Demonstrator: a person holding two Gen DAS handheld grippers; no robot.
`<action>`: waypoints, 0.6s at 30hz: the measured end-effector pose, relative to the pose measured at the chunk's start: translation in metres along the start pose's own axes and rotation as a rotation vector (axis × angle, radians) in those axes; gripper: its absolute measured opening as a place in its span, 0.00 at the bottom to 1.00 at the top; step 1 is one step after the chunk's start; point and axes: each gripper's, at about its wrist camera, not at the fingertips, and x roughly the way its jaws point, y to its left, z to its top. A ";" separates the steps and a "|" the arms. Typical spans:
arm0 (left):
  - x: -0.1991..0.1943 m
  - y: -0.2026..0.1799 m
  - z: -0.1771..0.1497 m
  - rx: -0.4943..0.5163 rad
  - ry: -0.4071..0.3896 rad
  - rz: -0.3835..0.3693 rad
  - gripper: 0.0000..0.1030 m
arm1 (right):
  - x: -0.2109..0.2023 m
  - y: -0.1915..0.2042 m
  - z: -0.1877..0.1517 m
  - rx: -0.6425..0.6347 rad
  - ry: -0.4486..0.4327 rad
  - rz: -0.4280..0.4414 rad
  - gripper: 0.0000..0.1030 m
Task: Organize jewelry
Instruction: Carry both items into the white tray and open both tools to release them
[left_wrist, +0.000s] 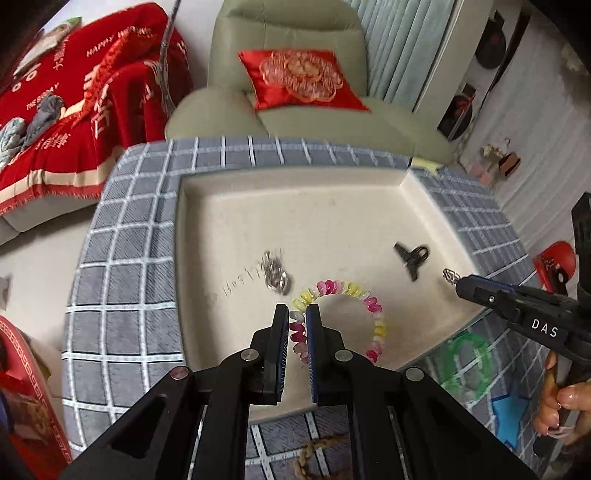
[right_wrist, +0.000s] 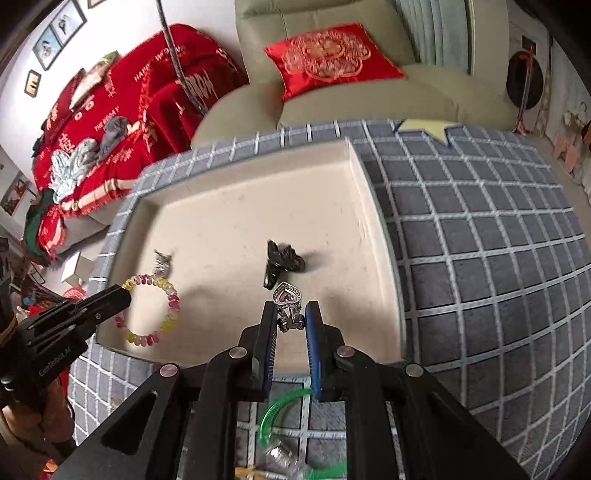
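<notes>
Two tongs hang over a shallow cream tray (left_wrist: 207, 206) that sits on a desk (left_wrist: 122, 266) covered in grey cloth with a pale grid. The left tongs (left_wrist: 297, 317) are pinched on a coiled bracelet (left_wrist: 373, 306) of pink, yellow and clear beads, gripping its left side; whether the loop hangs clear of the tray floor or lies on it cannot be told, at the near middle of the tray. In the right wrist view the same bracelet (right_wrist: 168, 295) shows at the near left corner of the tray, with the left tongs (right_wrist: 123, 295) closed on its upper left part. The right tongs (right_wrist: 291, 314) are pinched on a silver ring (right_wrist: 287, 295) with a heart-shaped pink stone, held above the near right part of the tray; in the left wrist view the ring (left_wrist: 450, 275) sticks out past the tip of the right tongs (left_wrist: 460, 283). A black hair clip (left_wrist: 410, 258) lies on the tray floor just beyond the ring, and a small silver piece with a thin chain (left_wrist: 275, 275) lies to the far left of the bracelet. Near the tray's front edge on the cloth lies a green bangle (right_wrist: 280, 410). Beyond the desk stands a pale green sofa (left_wrist: 295, 122) with a red embroidered cushion (left_wrist: 299, 79).
</notes>
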 end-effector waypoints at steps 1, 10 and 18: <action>0.004 -0.001 -0.001 0.002 0.005 0.006 0.25 | 0.004 -0.001 0.001 0.002 0.005 -0.002 0.16; 0.034 -0.007 0.003 0.032 0.003 0.096 0.25 | 0.029 -0.002 0.012 0.012 -0.012 -0.044 0.16; 0.042 -0.016 0.005 0.092 -0.033 0.181 0.25 | 0.033 0.005 0.013 -0.030 -0.047 -0.083 0.17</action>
